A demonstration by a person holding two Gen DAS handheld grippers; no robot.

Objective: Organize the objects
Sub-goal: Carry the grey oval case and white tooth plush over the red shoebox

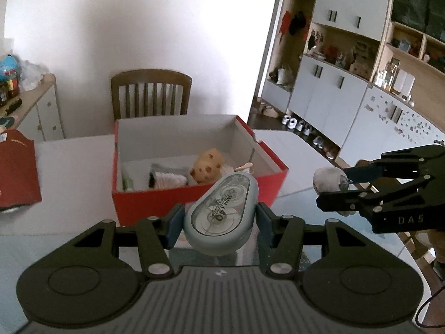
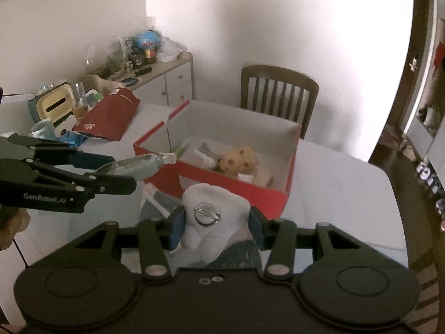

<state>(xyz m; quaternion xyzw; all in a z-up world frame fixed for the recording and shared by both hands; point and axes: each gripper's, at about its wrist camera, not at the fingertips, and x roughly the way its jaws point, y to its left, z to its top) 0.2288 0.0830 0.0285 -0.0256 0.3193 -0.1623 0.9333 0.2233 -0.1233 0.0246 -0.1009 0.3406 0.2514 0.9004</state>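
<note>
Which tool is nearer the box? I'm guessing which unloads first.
Left. The left tool, holding the tape, is at the box front wall; the right tool sits farther back.

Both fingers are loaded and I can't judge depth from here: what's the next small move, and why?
Probably carry the left gripper forward over the red box and let go there. It is shut on the correction tape, whose tip only reaches the box's near wall, not the opening. The box is open with room beside the yellow toy. The right gripper, shut on the white plush, can follow.
</note>
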